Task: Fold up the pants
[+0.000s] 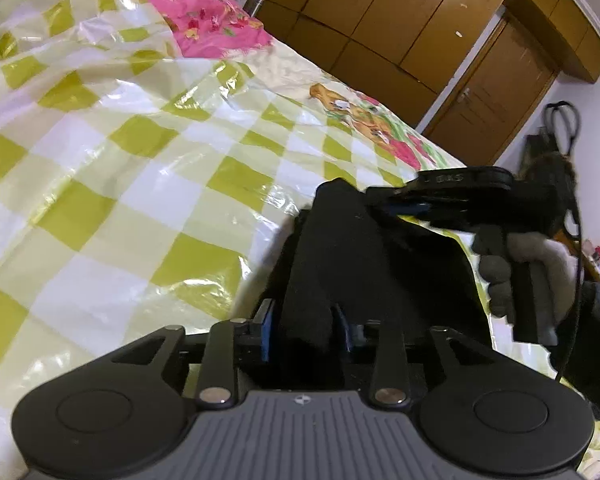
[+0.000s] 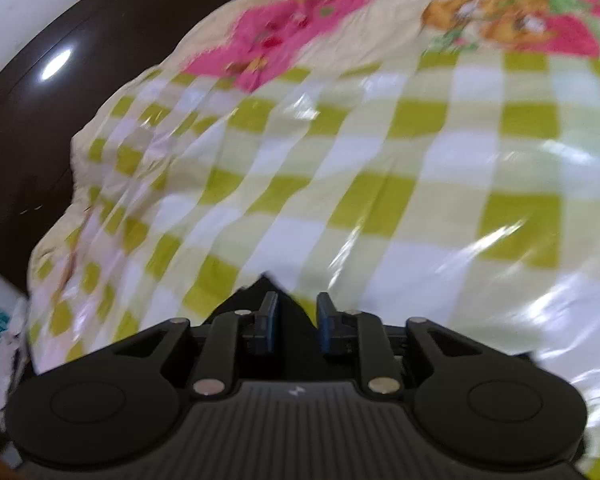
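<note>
Lying bunched on the glossy green-and-white checked bedspread (image 1: 132,148), the black fabric pants (image 1: 340,264) sit near the bed's edge, and every place below is given from them. In the left wrist view the left gripper (image 1: 306,330) reaches straight into their near end: its blue-padded fingers (image 1: 267,330) stand apart with a dark fold of cloth between them, though whether the pads press on it cannot be told. At the far top of the pants the right gripper (image 1: 388,210) comes in from the right side, carried by a hand in a white glove (image 1: 540,276); from this side its jaws cannot be read. The right wrist view shows the right gripper (image 2: 294,322) with jaws parted and a dark peak of the pants (image 2: 266,286) rising between and just beyond the pads, again with no clear sign of pressure. Beyond the pants lies a pink flowered cloth (image 1: 216,28), and farther off stand brown wooden wardrobe doors (image 1: 400,20)
</note>
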